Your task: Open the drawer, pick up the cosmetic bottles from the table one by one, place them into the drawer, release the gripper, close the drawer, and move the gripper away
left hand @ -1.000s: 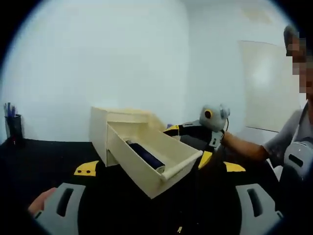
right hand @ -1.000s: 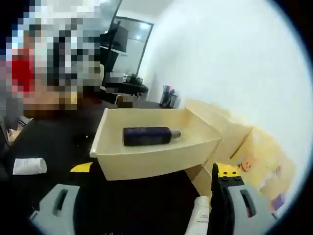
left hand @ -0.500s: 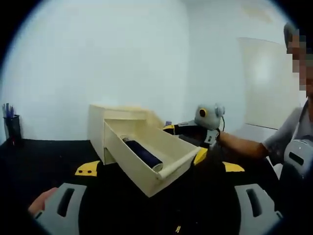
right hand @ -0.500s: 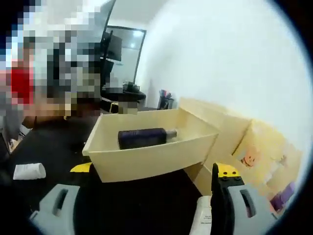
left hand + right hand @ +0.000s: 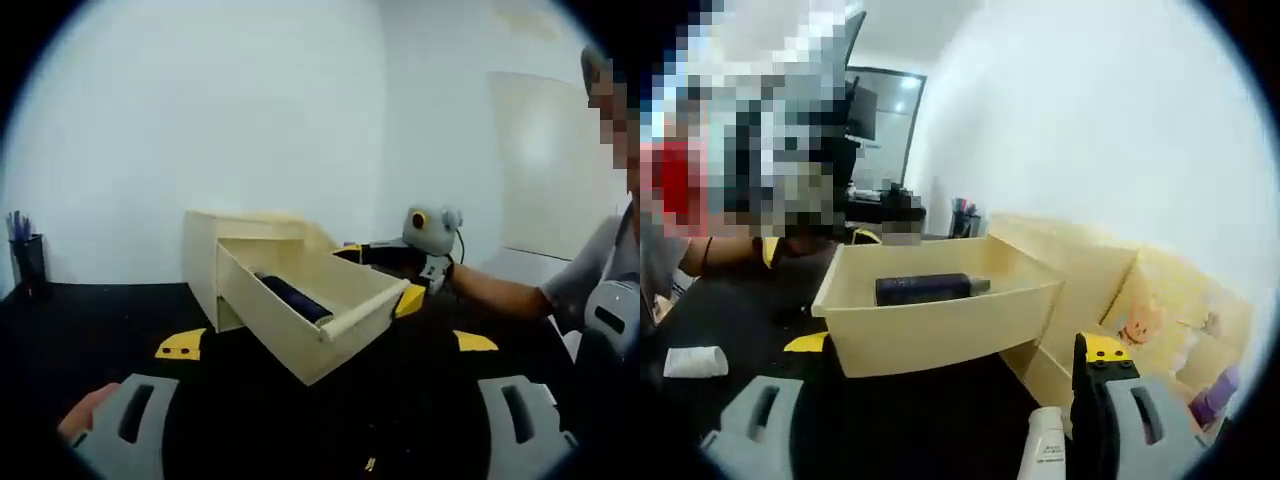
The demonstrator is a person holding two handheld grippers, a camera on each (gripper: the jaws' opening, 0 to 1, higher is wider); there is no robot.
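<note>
Your right gripper (image 5: pixel 940 440) holds a white cosmetic bottle (image 5: pixel 1045 455), seen in the right gripper view low in the frame against the inner face of the right-hand jaw. The left-hand jaw stands well apart from the bottle, so you cannot tell from this view whether the jaws are pinching it or whether it only rests against one jaw. The open drawer (image 5: pixel 940 325) lies directly ahead of and above these jaws, pulled out of its cream cabinet (image 5: pixel 1110 290), with its front panel facing you. A dark bottle (image 5: pixel 925 289) already lies on the drawer floor, its long axis running left to right, parallel to the front panel, cap toward the right. Judged from this, the coming move is to carry the white bottle up and over the front panel, then set it down beside the dark bottle, aligned with it, in the free floor on the near side. In the left gripper view, your left gripper (image 5: pixel 330 430) has its jaws spread wide with nothing between them, back from the drawer. The right gripper shows there just beyond the drawer's far corner, so it is the nearer to the drawer. A second white bottle (image 5: pixel 695 361) lies on the black table (image 5: pixel 740 310) to the left.
</note>
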